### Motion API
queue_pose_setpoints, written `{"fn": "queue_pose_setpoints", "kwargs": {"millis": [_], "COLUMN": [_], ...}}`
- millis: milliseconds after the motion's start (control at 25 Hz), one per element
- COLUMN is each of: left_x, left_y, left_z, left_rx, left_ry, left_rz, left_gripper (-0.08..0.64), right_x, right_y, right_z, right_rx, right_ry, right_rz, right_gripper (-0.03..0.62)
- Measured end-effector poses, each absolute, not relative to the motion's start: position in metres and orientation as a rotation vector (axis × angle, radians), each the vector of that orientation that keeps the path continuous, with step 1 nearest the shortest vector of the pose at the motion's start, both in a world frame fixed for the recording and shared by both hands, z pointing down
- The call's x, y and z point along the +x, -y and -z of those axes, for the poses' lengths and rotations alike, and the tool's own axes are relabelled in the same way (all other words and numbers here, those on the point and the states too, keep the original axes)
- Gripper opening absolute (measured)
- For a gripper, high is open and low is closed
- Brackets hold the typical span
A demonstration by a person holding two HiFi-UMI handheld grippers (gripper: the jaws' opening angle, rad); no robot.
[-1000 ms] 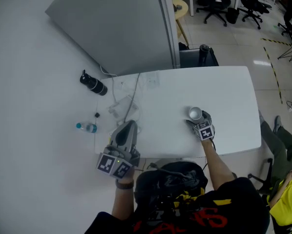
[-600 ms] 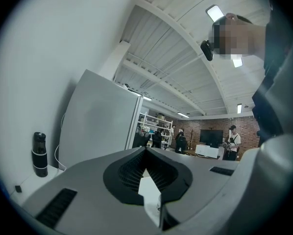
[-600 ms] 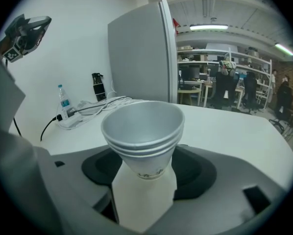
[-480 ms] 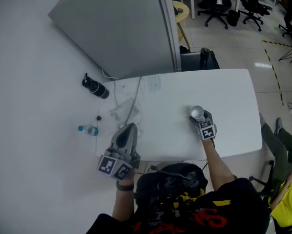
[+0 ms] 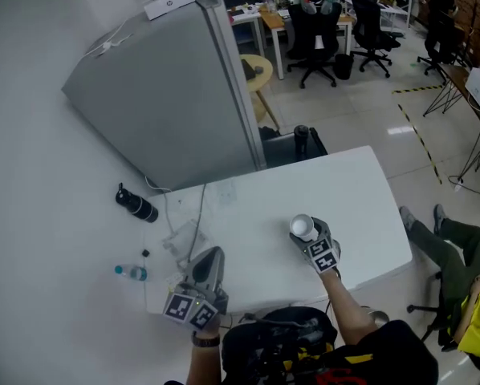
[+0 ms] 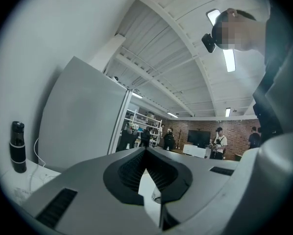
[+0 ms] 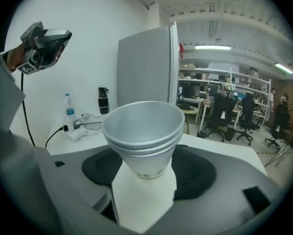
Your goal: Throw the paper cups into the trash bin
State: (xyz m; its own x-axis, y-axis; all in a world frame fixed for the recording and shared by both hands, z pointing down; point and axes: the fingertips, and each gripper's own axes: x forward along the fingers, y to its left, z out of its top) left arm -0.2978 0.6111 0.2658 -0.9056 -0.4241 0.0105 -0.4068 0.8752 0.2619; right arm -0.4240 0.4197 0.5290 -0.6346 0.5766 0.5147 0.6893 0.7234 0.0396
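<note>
A stack of white paper cups (image 5: pixel 302 227) stands upright between the jaws of my right gripper (image 5: pixel 305 233), over the white table (image 5: pixel 360 207) near its front edge. In the right gripper view the cups (image 7: pixel 144 126) fill the middle, and my right gripper (image 7: pixel 145 173) presses on their lower part from both sides; its jaws have just been closing on them. My left gripper (image 5: pixel 210 257) hovers at the table's front left corner, its jaws together with nothing in them. In the left gripper view my left gripper (image 6: pixel 147 153) points level across the table.
A black bottle (image 5: pixel 137 205), a water bottle (image 5: pixel 132 273), a cable and clear plastic wrapping (image 5: pixel 184 235) lie at the table's left. A tall grey partition (image 5: pixel 168 103) stands behind. A dark, bag-lined container (image 5: pixel 280 339) sits below the near edge. Office chairs stand beyond.
The right gripper has risen off the table with the cups in it. The left gripper shifted slightly. The head view has tilted up and shows more of the room.
</note>
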Motion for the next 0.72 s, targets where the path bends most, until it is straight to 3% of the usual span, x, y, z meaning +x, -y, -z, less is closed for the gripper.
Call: {"fn": "queue_pose_setpoints", "kwargs": {"millis": [720], "left_x": [-0.318], "left_y": [-0.523], "left_z": [-0.273], "left_rx": [0.946], "left_ry": [2.860], "left_rz": [0.325], "left_gripper": [0.005], "right_x": [-0.392], "right_y": [-0.361], "right_z": [-0.357], "right_rx": [-0.929], "right_ry": [2.692], "right_rz": [0.047], "right_gripper": [0.322]}}
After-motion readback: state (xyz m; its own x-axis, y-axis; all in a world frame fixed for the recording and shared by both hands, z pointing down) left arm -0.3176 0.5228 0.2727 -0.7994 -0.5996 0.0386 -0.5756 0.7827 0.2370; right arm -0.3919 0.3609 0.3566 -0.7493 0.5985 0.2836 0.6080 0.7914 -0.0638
